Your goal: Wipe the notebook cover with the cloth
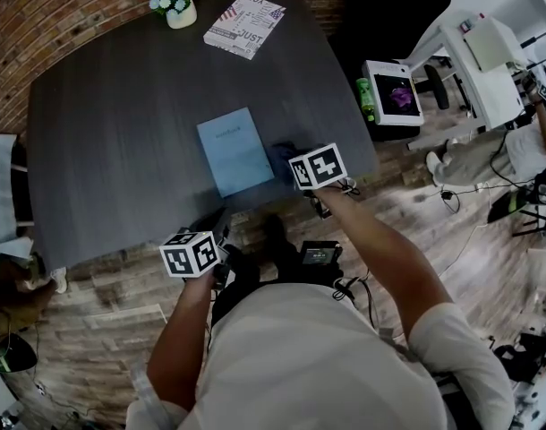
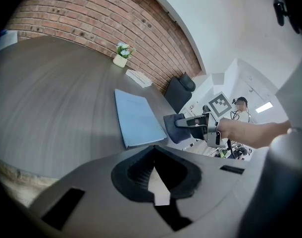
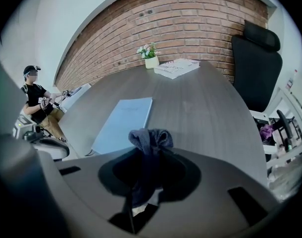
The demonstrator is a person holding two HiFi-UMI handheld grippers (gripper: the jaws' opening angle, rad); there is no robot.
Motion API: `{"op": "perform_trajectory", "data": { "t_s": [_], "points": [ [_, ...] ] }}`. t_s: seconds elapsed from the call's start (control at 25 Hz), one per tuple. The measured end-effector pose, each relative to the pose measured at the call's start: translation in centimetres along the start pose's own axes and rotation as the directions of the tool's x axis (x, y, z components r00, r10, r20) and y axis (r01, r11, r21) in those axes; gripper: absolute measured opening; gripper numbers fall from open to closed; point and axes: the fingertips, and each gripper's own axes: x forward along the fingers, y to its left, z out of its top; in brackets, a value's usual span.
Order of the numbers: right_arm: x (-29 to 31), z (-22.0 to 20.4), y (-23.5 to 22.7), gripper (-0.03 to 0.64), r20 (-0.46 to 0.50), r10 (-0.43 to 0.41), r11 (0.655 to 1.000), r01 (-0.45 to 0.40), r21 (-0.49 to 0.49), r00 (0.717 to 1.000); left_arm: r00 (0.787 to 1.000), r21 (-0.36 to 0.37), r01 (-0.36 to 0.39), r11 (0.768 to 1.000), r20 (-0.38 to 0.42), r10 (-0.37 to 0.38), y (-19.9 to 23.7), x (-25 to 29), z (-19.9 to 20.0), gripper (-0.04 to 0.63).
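A light blue notebook [image 1: 234,150] lies flat on the dark table [image 1: 112,133], near its front edge. My right gripper [image 1: 293,161] hovers just right of the notebook, shut on a dark blue cloth [image 1: 282,157]. In the right gripper view the bunched cloth [image 3: 150,139] sticks out of the gripper [image 3: 147,157], with the notebook [image 3: 124,120] ahead to the left. My left gripper [image 1: 217,228] is held back off the table's front edge. Its jaws [image 2: 155,155] are shut with nothing in them. From there I see the notebook [image 2: 137,118], the cloth [image 2: 176,129] and the right gripper [image 2: 203,127].
At the table's far end lie a printed book [image 1: 244,25] and a small flower pot [image 1: 176,3], against a brick wall [image 3: 190,19]. A black office chair [image 3: 256,68] stands at the table's right. A person [image 3: 37,103] sits in the background. A monitor [image 1: 394,92] stands right of the table.
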Motion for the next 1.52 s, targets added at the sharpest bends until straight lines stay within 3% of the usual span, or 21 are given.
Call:
{"op": "perform_trajectory", "data": {
  "t_s": [0.56,0.84,1.52],
  "points": [
    [-4.2,1.7,0.7,0.091,0.143,0.025,0.995,-0.037,0.087,0.989,0.995,-0.012,0.062,0.998,0.083,-0.061,-1.1,-2.8,2.1,0.009],
    [-6.5,2.3,2.4,0.091,0.218,0.043,0.992,-0.069,0.109,0.975,0.981,-0.017,0.122,0.992,0.157,-0.118,-2.1,-4.9,3.6,0.009],
    [-11.4,2.6,8.7,0.092,0.386,0.060,0.980,-0.127,0.151,0.921,0.939,0.102,0.214,0.971,0.253,-0.234,-3.7,-13.9,6.1,0.009]
  ]
}}
